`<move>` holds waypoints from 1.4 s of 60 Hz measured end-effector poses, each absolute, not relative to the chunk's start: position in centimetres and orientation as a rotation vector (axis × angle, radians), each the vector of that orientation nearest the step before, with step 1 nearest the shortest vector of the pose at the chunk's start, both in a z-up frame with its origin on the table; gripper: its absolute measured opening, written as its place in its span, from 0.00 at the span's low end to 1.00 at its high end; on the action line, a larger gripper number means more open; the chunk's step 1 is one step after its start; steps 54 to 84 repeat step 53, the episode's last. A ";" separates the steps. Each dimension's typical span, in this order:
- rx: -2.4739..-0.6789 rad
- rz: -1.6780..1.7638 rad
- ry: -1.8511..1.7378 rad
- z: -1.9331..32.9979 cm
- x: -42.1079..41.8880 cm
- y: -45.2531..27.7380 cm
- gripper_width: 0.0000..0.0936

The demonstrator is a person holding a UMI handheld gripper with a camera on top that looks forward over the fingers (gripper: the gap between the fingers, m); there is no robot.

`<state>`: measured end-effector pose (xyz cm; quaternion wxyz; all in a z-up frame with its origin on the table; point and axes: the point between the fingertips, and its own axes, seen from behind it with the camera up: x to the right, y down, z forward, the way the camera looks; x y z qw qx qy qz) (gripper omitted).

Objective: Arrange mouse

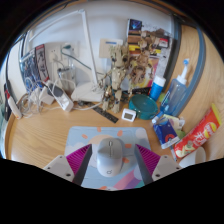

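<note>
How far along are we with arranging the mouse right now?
Done: the gripper has reached the grey mouse. In hand: the mouse sits between the jaws on the light mouse pad; I can't confirm that both pads press on it. Left: any final placing and backing off.

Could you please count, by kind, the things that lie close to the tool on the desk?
Mouse, between the fingers of the tool, on the mouse mat: 1
Mouse mat: 1
Snack packets, red and blue: 2
Bottles: 1
Teal bowl: 1
Total: 6
</note>
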<state>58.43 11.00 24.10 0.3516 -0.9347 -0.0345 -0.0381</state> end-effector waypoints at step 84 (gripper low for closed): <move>-2.193 -0.061 -0.094 48.0 42.6 -7.6 0.91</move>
